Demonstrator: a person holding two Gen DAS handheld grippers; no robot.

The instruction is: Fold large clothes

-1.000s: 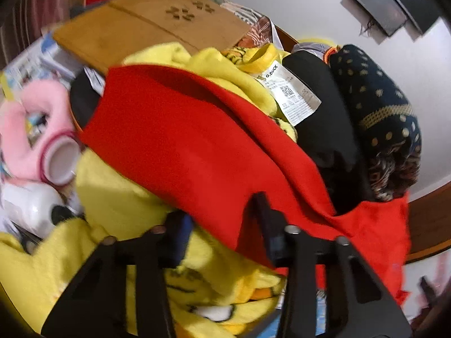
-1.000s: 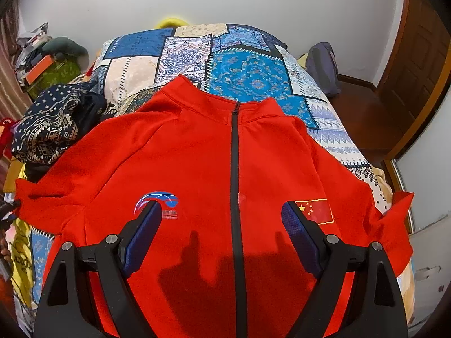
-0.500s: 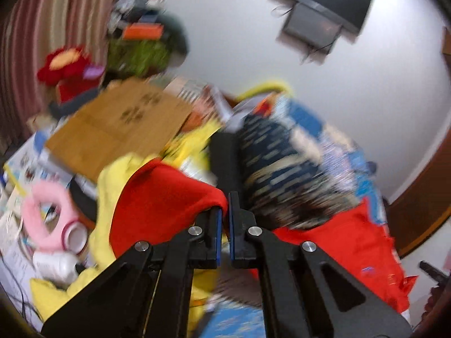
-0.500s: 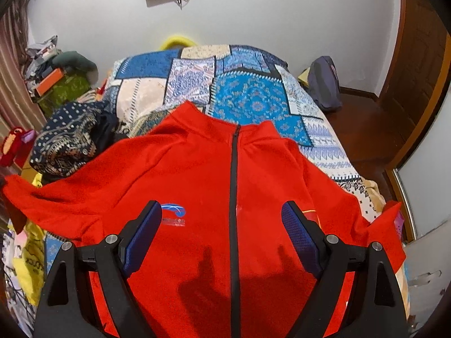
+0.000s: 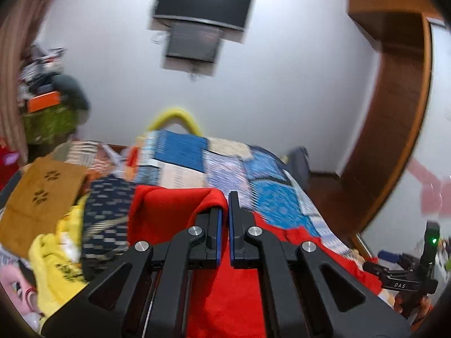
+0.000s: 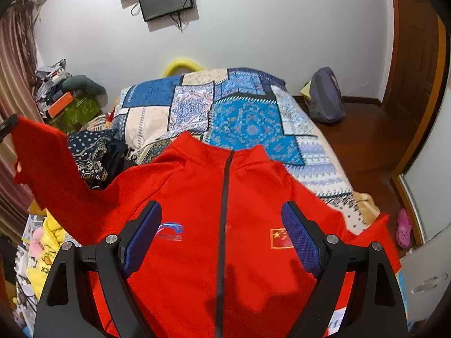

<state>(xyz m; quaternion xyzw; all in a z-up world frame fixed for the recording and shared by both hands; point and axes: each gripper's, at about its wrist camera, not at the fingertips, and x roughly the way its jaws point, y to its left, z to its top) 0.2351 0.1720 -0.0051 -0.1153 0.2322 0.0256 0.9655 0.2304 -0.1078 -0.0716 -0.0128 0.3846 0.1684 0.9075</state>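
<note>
A red zip-front jacket [image 6: 197, 253] lies front-up on the patchwork bedspread [image 6: 242, 118], collar toward the wall, its dark zipper [image 6: 224, 211] running down the middle; a blue-and-red logo [image 6: 170, 232] sits on one side of the zipper and a flag patch [image 6: 280, 238] on the other. The left gripper [image 5: 224, 205] is clenched on the jacket's sleeve [image 5: 169, 211], red cloth pinched between its blue pads, the sleeve lifted off the bedspread; from the right wrist camera that sleeve [image 6: 48, 163] rises up and away from the jacket's body. The right gripper [image 6: 222, 219] is released, jaws spread wide, hovering above the jacket's chest with the zipper between its fingers. A dark patterned garment [image 6: 90, 155] is heaped just beside the raised sleeve; yellow clothes [image 5: 56, 259] lie near it.
</note>
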